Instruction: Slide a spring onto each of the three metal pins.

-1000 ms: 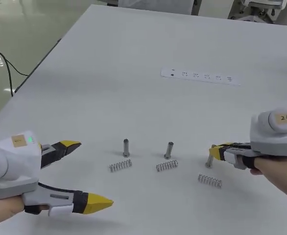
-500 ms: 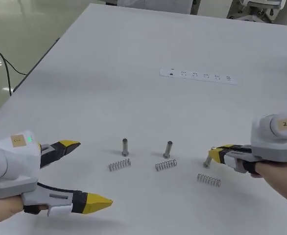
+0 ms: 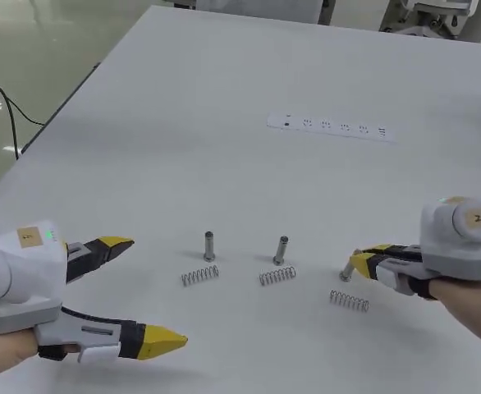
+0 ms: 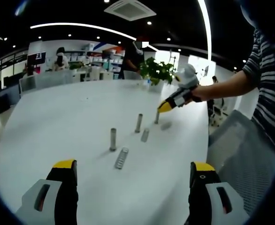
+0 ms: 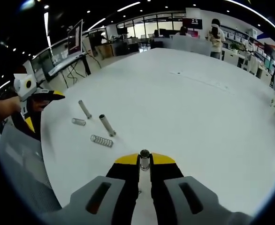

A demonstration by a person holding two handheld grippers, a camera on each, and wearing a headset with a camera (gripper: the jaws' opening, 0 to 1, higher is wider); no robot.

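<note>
Three short metal pins stand in a row on the white table: the left pin [image 3: 208, 245], the middle pin [image 3: 281, 249] and the right pin [image 3: 346, 272]. A spring lies in front of each: the left spring [image 3: 200, 275], the middle spring [image 3: 277, 276] and the right spring [image 3: 350, 301]. My right gripper [image 3: 353, 264] is shut on the right pin [image 5: 144, 153], whose head shows between the yellow tips. My left gripper [image 3: 142, 289] hangs wide open at the near left with nothing in it, well short of the left pin [image 4: 113, 139] and its spring [image 4: 121, 158].
A white power strip [image 3: 335, 127] lies flat further back on the table. The table's left edge [image 3: 68, 98] runs diagonally, with floor and a black cable [image 3: 11, 115] beyond it. An office with people and a plant lies beyond the far end.
My right gripper has sunk slightly toward the table, still on the right pin. The left gripper, the other pins and the springs have stayed put.
</note>
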